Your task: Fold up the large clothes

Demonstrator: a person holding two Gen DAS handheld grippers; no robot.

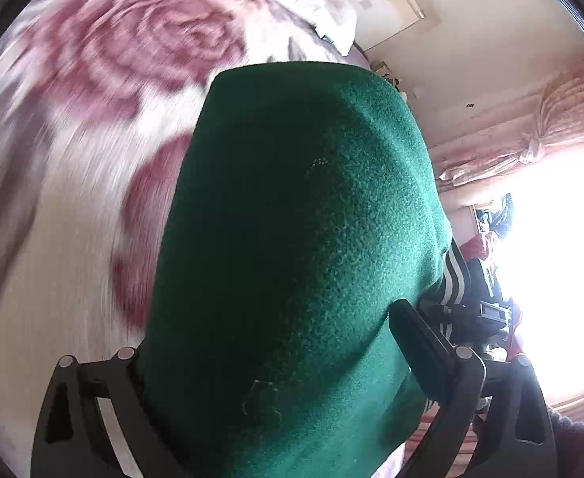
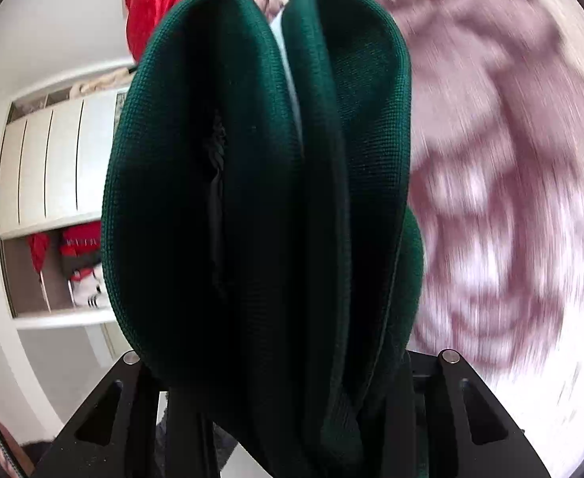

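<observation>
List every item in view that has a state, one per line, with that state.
Green garment: lifted off the bed, bunched in folds, gripped at both ends.
Left gripper: shut on the green garment, cloth draped over its fingers.
Right gripper: shut on the green garment, two folds standing up from it.
Red garment: crumpled at the far side of the bed.
Floral bedspread: spread flat, blurred.
Curtain: tied back.

Fuzzy matt green fleece garment [image 1: 292,219]
</observation>
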